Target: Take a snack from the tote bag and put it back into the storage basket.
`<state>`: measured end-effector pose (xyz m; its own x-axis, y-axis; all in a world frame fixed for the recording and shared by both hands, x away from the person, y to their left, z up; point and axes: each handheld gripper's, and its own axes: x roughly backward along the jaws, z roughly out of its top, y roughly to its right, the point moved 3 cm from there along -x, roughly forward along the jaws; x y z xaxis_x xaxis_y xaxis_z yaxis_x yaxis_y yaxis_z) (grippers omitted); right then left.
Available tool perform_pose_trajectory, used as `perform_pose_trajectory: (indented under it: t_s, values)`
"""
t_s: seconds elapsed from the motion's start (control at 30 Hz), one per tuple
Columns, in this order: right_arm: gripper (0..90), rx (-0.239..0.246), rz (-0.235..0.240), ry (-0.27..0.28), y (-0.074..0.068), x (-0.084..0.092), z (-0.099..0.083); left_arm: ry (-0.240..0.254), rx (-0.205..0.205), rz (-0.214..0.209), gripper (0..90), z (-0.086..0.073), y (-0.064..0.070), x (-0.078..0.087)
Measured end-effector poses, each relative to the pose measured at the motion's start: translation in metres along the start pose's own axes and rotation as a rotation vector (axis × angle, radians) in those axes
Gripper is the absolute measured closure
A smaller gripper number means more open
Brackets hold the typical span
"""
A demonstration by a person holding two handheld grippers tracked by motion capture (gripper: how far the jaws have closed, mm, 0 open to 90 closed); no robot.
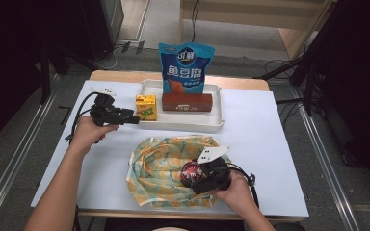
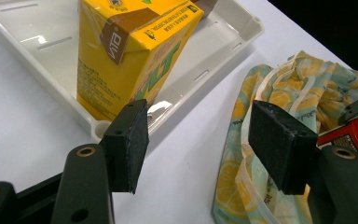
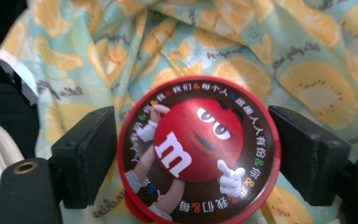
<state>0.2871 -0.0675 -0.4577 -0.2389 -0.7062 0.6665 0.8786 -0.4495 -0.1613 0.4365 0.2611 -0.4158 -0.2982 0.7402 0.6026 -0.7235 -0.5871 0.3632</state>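
Observation:
A round red M&M's tin (image 3: 196,144) lies on a crumpled cloth with an orange-slice print (image 1: 156,166) near the table's front edge. My right gripper (image 1: 192,174) has a jaw on each side of the tin (image 1: 190,172); the pads stand close beside its rim and I read them as open. My left gripper (image 1: 134,118) hovers open at the left end of the white tray (image 1: 183,125), its jaws wide with nothing between them. Just beyond its pads (image 2: 130,140) a yellow drink carton (image 2: 126,56) stands in the tray's corner (image 2: 223,42).
The tray also holds a long brown box (image 1: 187,102) and a blue snack bag (image 1: 185,67) standing upright at its back. White sheet covers the table (image 1: 260,134), with bare room on the right. The cloth (image 2: 279,93) lies near the tray's front rim.

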Motion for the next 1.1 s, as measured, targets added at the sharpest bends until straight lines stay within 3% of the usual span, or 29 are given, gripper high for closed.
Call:
perform_pose_trajectory:
  t_s: [0.6, 1.1]
  values:
    - [24.6, 0.023, -0.014, -0.014, 0.0008, -0.0046, -0.0012, 0.001, 0.003, -0.008, 37.7, -0.0006, -0.001, -0.0003]
    - [25.9, -0.008, 0.013, 0.003, 0.003, -0.0026, 0.0038, -0.014, -0.004, -0.011, 37.5, -0.002, 0.0, -0.0011]
